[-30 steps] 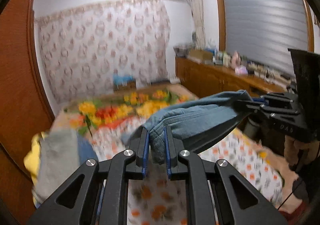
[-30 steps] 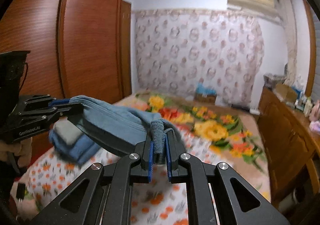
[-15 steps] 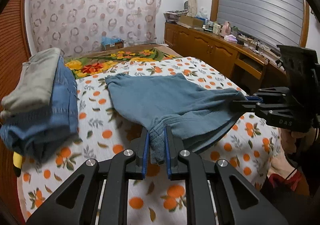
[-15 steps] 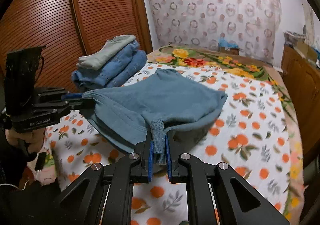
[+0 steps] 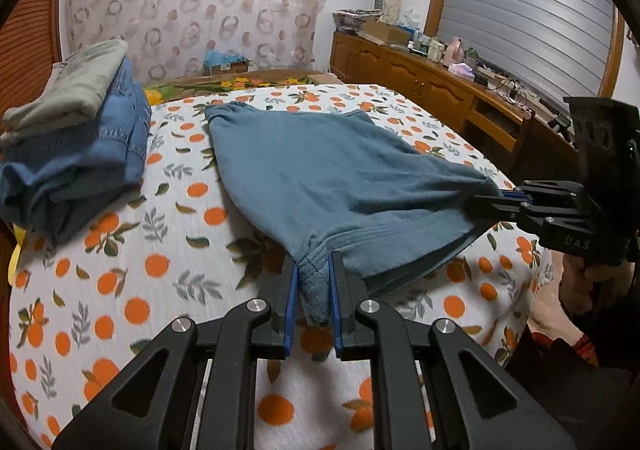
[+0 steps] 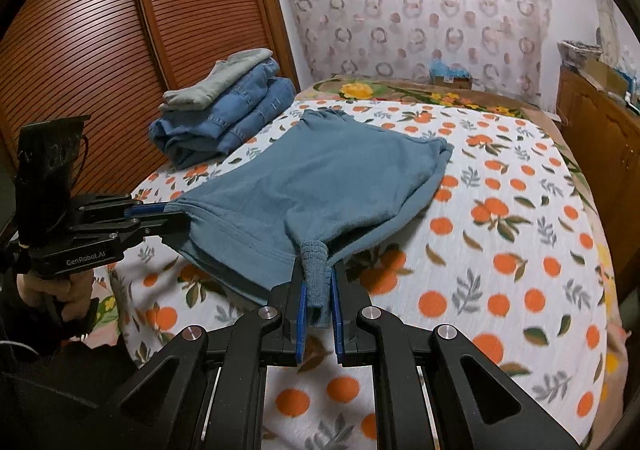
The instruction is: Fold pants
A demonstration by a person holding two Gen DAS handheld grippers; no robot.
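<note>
Blue-grey pants (image 5: 320, 166) lie spread on the orange-print bed sheet (image 5: 168, 234); their far end rests flat and the near edge is lifted a little. My left gripper (image 5: 313, 274) is shut on one ribbed corner of the near edge. My right gripper (image 6: 318, 282) is shut on the other ribbed corner. Each gripper shows in the other's view: the right gripper (image 5: 492, 200) at the right, the left gripper (image 6: 172, 216) at the left. The pants also show in the right wrist view (image 6: 336, 178).
A stack of folded jeans with a grey garment on top (image 5: 76, 138) sits on the bed's left side, also seen in the right wrist view (image 6: 228, 106). A wooden wardrobe (image 6: 120, 50) is left. A cluttered wooden counter (image 5: 440, 74) runs along the right.
Both grippers came down from mid-air toward the bed with the pants. The pants' far end now lies flat on the sheet, spread away from me.
</note>
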